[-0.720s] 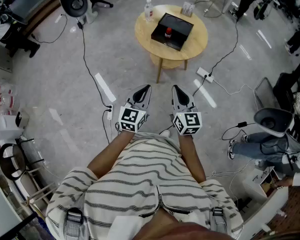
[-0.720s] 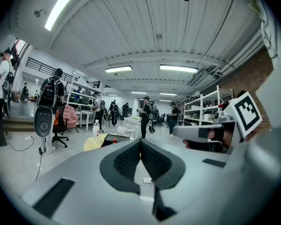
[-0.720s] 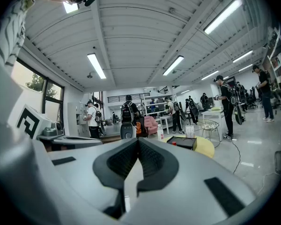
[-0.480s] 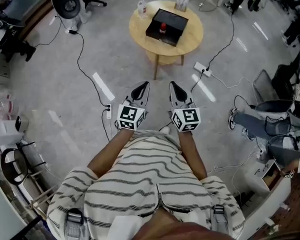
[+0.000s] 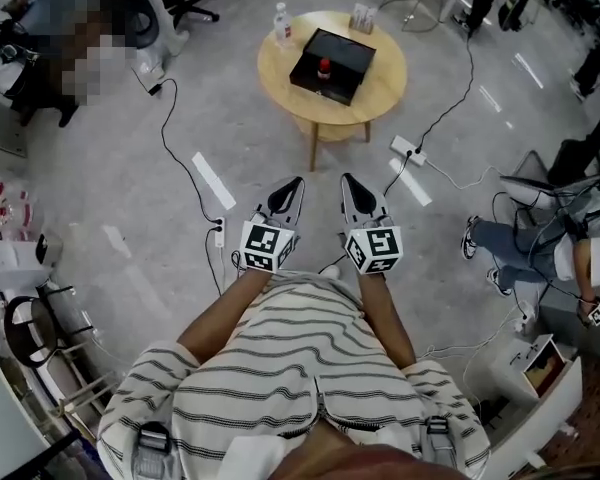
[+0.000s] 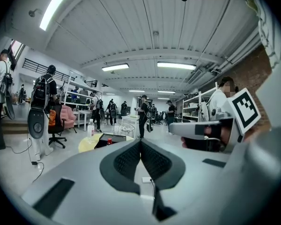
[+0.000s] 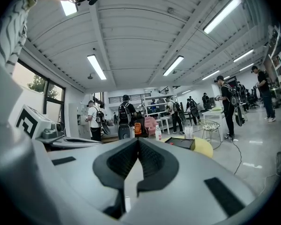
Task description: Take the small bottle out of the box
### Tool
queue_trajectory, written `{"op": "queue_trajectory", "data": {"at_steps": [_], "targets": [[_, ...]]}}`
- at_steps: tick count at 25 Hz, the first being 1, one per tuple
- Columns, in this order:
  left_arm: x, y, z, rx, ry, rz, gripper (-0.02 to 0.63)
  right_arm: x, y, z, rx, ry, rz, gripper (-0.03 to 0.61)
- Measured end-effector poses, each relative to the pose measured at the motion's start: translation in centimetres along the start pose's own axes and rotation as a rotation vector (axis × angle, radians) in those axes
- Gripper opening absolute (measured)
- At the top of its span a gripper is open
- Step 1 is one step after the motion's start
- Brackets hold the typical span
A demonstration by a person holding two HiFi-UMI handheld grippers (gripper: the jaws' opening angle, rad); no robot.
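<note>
head view: i am holding my left gripper [image 5: 292, 186] and right gripper [image 5: 350, 183] side by side above the floor, each with its jaws pressing fully together and gripping nothing. the small bottle [image 5: 323, 68] is standing inside the black box [image 5: 348, 56], toward its left edge. the box is sitting mid-table on the round table [image 5: 385, 86], well apart from both grippers.

One table [image 5: 388, 80], one box [image 5: 350, 55], two bottles [image 5: 323, 68] [image 5: 281, 23] (one boxed), two grippers [image 5: 295, 183] [image 5: 347, 179].

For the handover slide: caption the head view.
Shut left gripper and right gripper face a round wooden table holding black box with small red-capped bottle.
</note>
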State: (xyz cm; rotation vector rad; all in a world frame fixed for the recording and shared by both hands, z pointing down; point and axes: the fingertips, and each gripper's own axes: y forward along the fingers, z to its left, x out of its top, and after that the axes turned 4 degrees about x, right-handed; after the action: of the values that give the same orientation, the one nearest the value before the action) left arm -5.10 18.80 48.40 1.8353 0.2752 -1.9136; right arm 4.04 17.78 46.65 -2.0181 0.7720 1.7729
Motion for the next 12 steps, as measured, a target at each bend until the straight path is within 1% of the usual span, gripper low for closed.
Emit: {"op": "queue_trajectory", "data": {"at_steps": [2,7,12], "targets": [[0.2,0.4,-0.6,0.007,0.003,-0.002,0.021,0.3,-0.2,-0.5,0.015,0.003,-0.006,0.018],[0.4,1.6,-2.5,0.030,0.010,-0.012,0.021,0.9,-1.5,-1.7,0.058,-0.027,-0.028,0.018],[-0.3,1.9,-4.8,0.060,0.008,-0.003,0.021,0.4,-2.9,-2.6,0.095,-0.034,-0.010,0.018]]}}
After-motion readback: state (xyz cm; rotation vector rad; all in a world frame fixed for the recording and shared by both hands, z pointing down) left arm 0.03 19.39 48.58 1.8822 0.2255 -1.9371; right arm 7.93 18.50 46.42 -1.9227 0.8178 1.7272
